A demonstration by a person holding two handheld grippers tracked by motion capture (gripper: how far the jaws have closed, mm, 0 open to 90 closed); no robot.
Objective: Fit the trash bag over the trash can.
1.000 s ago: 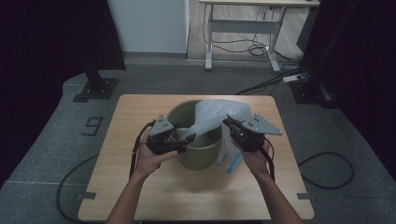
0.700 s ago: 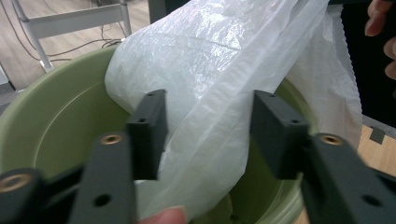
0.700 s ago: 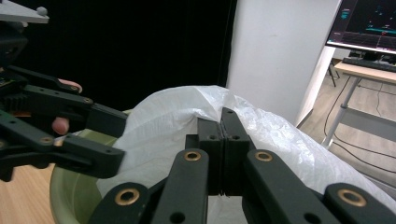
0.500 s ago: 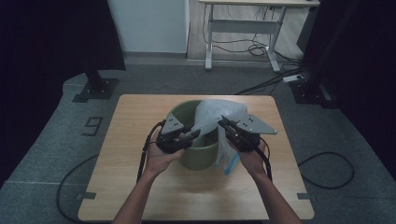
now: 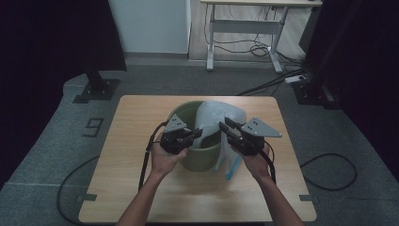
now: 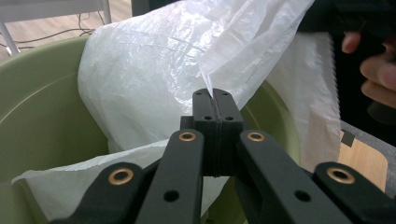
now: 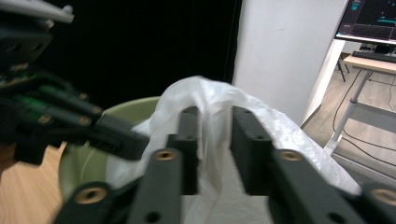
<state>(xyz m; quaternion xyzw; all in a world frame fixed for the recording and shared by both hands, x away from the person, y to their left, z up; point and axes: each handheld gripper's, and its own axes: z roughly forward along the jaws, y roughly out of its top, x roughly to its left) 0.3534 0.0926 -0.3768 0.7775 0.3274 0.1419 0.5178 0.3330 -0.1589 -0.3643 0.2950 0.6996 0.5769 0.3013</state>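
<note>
Pinching white plastic bag (image 6: 154, 79) clenched in left tongs (image 6: 216, 100), right tongs (image 7: 215, 122) just parting, bag fold loose between them, green bucket (image 5: 200, 157) at table (image 5: 141, 122) centre, left tongs at its 9 o'clock.

Overhead plus two close views, shared bucket (image 5: 200, 153)

The high view is dim overall — black curtains at both sides swallow the light, while the pale wall and floor at the top centre are brightest. The tabletop (image 5: 141, 197) is evenly lit, with only soft shadows under the forearms and no glare. Straight lines bow slightly toward the edges.

The left gripper view is bright and crisp on the white plastic bag (image 6: 154, 70), which glows where light passes through; the hand at the far right is blurred.

The right gripper view is soft throughout — the near black parts smear, the dark backdrop is featureless, and the wall at the right washes out.
</note>
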